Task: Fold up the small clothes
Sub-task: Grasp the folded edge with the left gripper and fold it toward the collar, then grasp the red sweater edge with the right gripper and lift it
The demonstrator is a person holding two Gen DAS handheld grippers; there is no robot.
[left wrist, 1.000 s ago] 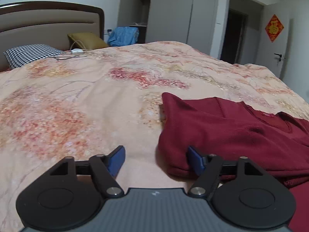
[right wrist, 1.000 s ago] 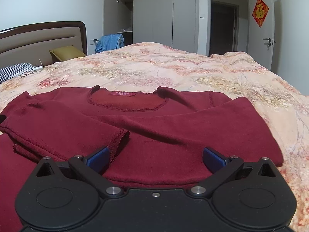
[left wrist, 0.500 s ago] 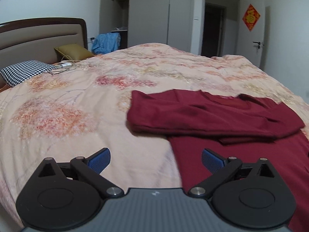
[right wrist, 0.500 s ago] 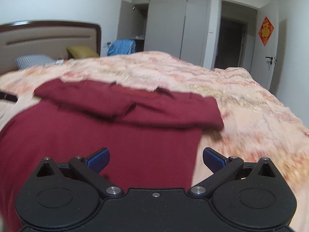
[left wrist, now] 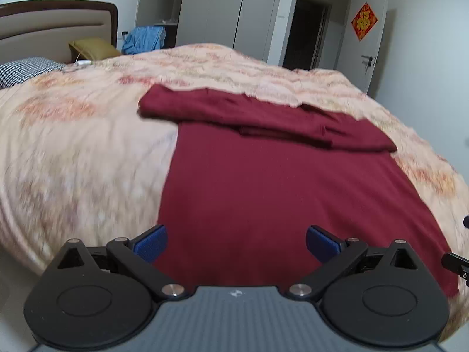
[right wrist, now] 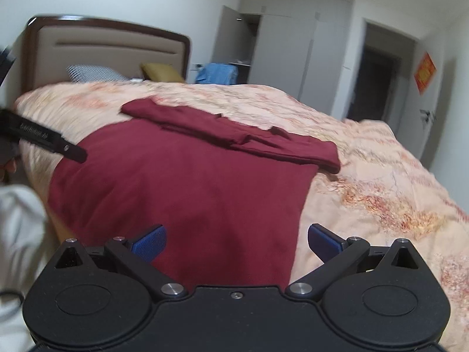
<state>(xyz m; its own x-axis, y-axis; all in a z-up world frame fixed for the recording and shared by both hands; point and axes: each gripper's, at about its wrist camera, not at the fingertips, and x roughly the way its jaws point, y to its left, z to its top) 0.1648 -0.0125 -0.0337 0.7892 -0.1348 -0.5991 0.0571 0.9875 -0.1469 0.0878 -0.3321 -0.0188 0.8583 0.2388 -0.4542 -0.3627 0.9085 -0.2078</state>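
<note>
Garment: your dark red top (left wrist: 263, 193) lies flat on the bed (left wrist: 73, 158), its hem end nearest you at the bed's near edge.
Done so far: the sleeves (left wrist: 263, 117) look folded in across the chest, lying as a band at the far end of the top; the body below them is smooth.
Left to do: judging by this, you have yet to bring the hem up over that band, and perhaps fold once more to make it compact.
Left gripper (left wrist: 236, 242): your jaws are spread wide and hold nothing, poised over the top's near-left corner.
Right gripper (right wrist: 236, 242): your jaws are likewise spread and empty, over the top's near-right corner; the cloth edge runs between them.
Around the top: a checked pillow (left wrist: 26, 69) and an olive cushion (left wrist: 91, 48) sit beyond it by the headboard (right wrist: 102, 47), with a blue garment (left wrist: 143, 39) further back near the wardrobe (left wrist: 228, 11).
In the way: nothing lies on the top itself; watch only that your two grippers, close together at the hem, do not knock one another.
</note>
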